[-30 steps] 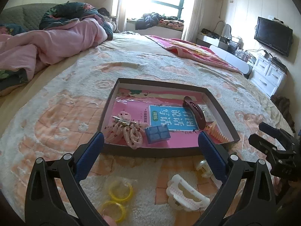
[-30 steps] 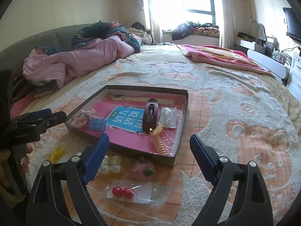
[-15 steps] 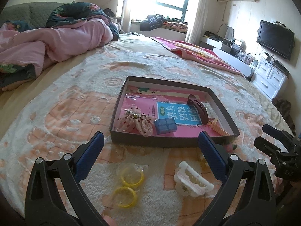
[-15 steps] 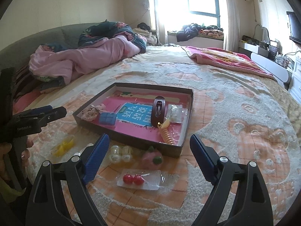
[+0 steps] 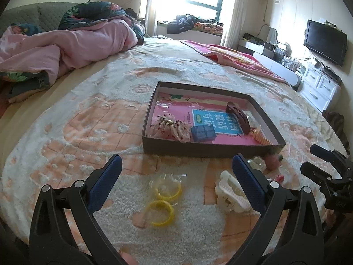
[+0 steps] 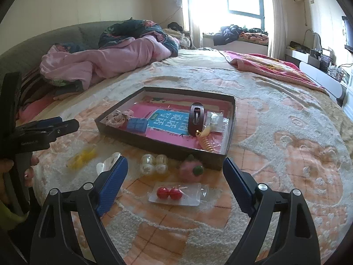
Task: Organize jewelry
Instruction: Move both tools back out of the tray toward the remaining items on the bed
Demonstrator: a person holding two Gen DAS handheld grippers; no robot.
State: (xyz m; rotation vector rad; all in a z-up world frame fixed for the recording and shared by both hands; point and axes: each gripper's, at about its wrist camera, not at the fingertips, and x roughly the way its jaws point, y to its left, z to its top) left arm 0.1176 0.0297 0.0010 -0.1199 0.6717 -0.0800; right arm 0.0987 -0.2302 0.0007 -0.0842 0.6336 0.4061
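Hovering spread left tool [image 5: 176, 167], tray rim [image 5: 209, 149] ahead, hair ties [image 5: 164, 198] below

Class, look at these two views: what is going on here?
A person is sorting hair accessories on a bed into a shallow box. Both the left gripper and right gripper are open and empty. The yellow rings, white claw clip and packet of red beads lie outside the box.
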